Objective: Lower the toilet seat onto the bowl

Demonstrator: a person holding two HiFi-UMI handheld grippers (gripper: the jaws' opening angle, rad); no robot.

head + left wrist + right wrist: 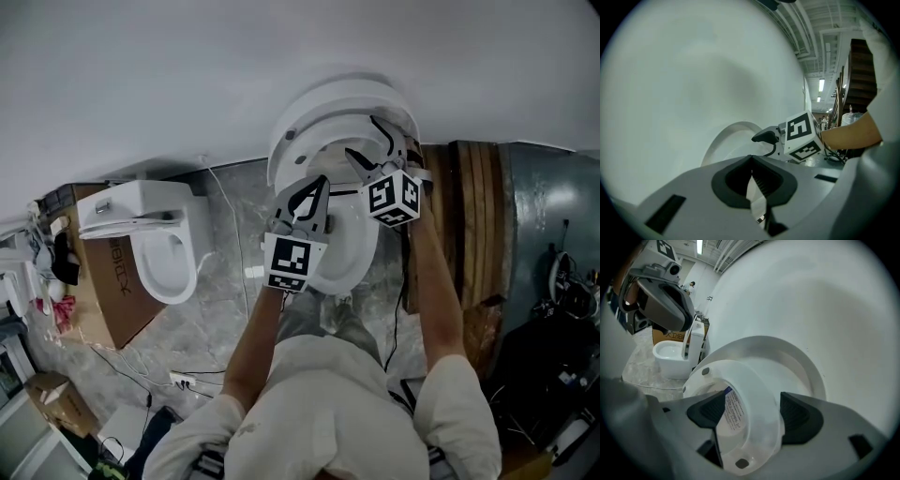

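Observation:
A white toilet stands against the white wall, its lid [349, 97] raised. The seat [302, 159] tilts forward off the lid above the bowl [354, 251]. In the right gripper view the seat [757, 390] shows its underside, with rubber bumpers and a printed label. My right gripper [752, 414] is open, and the seat's rim passes between the two pads without being pressed. In the head view the right gripper [361, 135] is at the seat's right side. My left gripper [322, 180] is shut and empty, hovering over the bowl's left side; its pads [759, 180] meet.
A second toilet [155, 246] rests on a cardboard box [111, 295] at the left. Wooden boards [473, 216] lean right of the toilet. Cables and a power strip [183, 380] lie on the marble floor. The person's legs stand directly before the bowl.

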